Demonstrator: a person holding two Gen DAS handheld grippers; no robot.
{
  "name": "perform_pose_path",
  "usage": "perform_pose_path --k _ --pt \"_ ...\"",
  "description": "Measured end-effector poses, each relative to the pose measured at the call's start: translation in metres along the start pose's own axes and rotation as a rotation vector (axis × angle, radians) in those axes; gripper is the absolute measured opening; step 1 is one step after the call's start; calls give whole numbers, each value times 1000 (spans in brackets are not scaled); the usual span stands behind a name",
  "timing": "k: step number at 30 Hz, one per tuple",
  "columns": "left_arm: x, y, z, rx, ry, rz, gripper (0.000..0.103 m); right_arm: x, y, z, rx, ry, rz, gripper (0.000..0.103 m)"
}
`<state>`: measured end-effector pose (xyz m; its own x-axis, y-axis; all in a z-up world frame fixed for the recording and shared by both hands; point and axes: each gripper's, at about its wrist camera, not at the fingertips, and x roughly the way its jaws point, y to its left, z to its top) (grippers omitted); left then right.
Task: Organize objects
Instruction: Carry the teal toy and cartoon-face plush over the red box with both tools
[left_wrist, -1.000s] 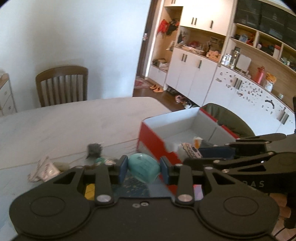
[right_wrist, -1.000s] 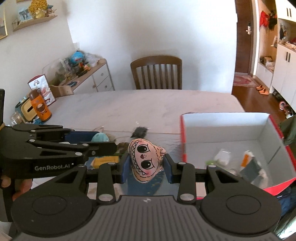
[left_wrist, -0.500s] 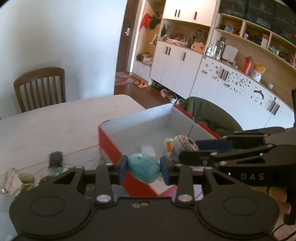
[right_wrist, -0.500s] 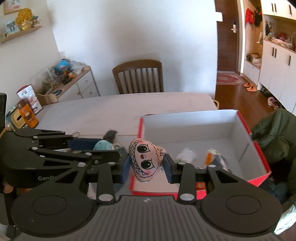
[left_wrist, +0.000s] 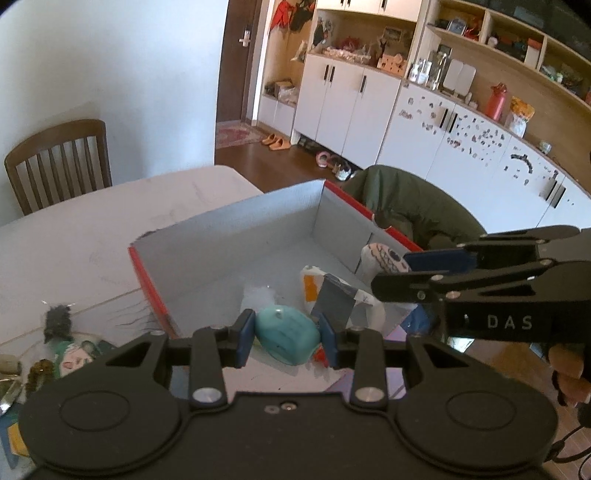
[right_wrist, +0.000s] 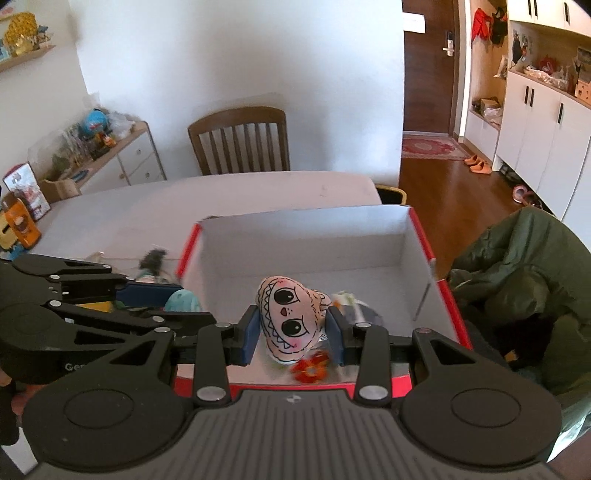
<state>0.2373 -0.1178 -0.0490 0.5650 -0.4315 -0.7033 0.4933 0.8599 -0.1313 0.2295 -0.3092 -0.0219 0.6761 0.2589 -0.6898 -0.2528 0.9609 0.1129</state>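
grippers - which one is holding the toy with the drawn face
The right gripper. It is shut on the pink face toy with big black eyes, above the red box. The left gripper is shut on a plain teal toy.

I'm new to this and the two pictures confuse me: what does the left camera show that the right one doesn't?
Only the left camera shows the long white cupboards with shelves above.

Only the right camera shows the side cabinet piled with toys, and the orange flower in the box.

Both show the red box on the table, the wooden chair, the left gripper shut on a teal toy, and the right gripper shut on a big-eyed doll.
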Motion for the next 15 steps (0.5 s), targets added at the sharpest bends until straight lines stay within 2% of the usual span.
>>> perform_pose_path --k 15 --pt "80 11 32 -45 107 107 36 65 -17 -5 -107 140 52 38"
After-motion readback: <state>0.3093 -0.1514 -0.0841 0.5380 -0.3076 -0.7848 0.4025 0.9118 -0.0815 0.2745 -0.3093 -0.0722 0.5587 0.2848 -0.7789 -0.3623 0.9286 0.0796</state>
